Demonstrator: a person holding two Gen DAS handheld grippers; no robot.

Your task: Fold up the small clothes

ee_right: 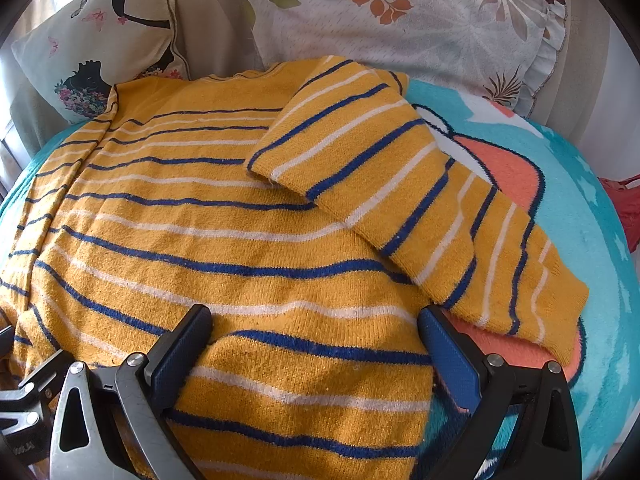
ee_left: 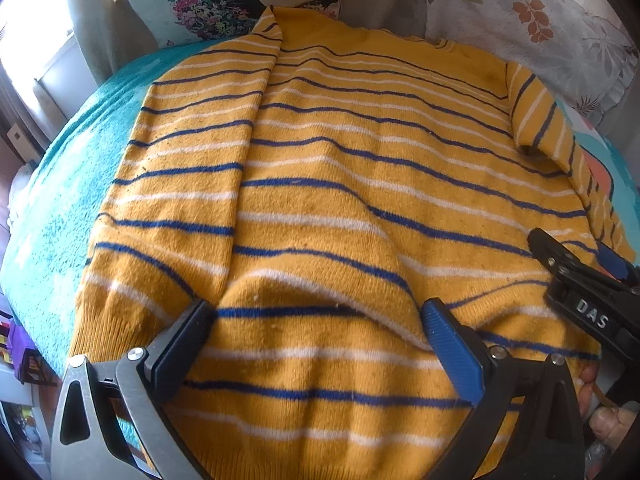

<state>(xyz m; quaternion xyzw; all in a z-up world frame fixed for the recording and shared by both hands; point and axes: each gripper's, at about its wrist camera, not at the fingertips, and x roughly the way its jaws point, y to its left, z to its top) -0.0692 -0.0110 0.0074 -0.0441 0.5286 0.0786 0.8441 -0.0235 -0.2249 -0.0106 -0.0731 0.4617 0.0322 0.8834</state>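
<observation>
A mustard-yellow sweater (ee_left: pixel 340 184) with blue and white stripes lies flat on a teal blanket (ee_left: pixel 72 184). Its left side is folded in over the body (ee_left: pixel 188 168). The right sleeve (ee_right: pixel 400 200) bends back, with its cuff resting on the chest. My left gripper (ee_left: pixel 316 316) is open over the hem, its fingers pressing into the cloth on both sides of a raised ripple. Over the hem's right corner (ee_right: pixel 312 392) my right gripper (ee_right: pixel 314 320) is open, its right finger at the side edge. The right gripper (ee_left: pixel 572 252) also shows at the right edge of the left wrist view.
Two printed pillows (ee_right: pixel 420 20) (ee_right: pixel 96 52) lean at the head of the bed behind the collar. The blanket has an orange and white pattern (ee_right: pixel 504 176) to the right of the sweater. A red item (ee_right: pixel 624 208) lies at the far right. A hand (ee_left: pixel 592 392) holds the right gripper.
</observation>
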